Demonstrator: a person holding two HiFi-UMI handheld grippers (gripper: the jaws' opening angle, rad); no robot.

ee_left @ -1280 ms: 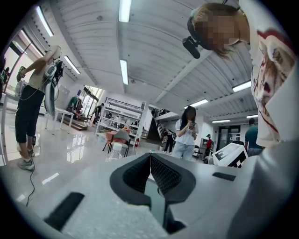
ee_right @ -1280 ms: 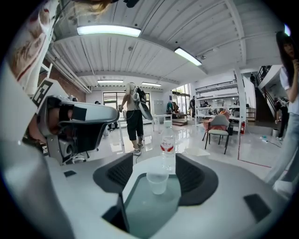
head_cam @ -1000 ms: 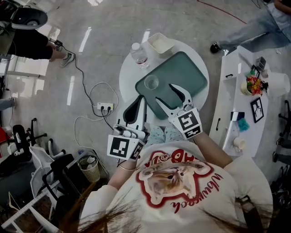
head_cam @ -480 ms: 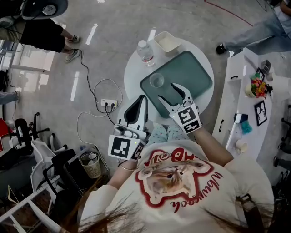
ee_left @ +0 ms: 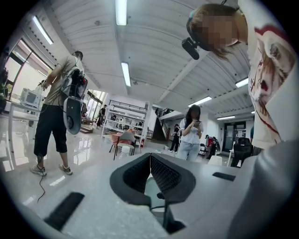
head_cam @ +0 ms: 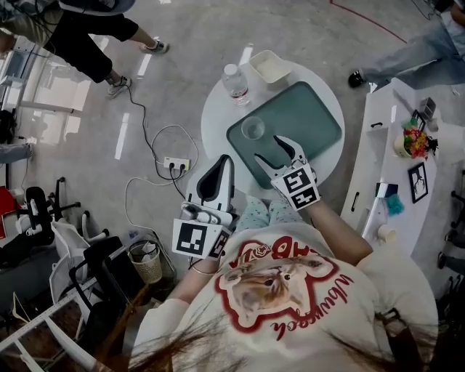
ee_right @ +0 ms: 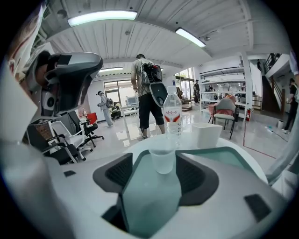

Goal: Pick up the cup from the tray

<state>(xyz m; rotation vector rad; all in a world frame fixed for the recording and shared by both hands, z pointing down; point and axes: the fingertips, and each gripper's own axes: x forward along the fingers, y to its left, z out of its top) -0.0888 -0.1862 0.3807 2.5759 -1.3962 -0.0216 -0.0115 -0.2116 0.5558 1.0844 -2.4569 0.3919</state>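
cup [head_cam: 252, 128]: clear, faint, upright on rounded teal tray [head_cam: 309, 112], upper middle | tray: near edge hidden behind right gripper [head_cam: 267, 147] | right gripper: jaws apart, cup just beyond, untouched | left gripper [head_cam: 225, 163]: jaws together, empty

Bright, even indoor light from ceiling strip lamps [ee_left: 121, 11]; shadows faint. White glare streaks on the glossy floor [head_cam: 121, 136] in head view. Both gripper views strongly fisheye, dark vignetted corners, edges smeared. The cup [ee_right: 163, 160] reads sharp; hair [head_cam: 182, 347] at head view's bottom blurred.
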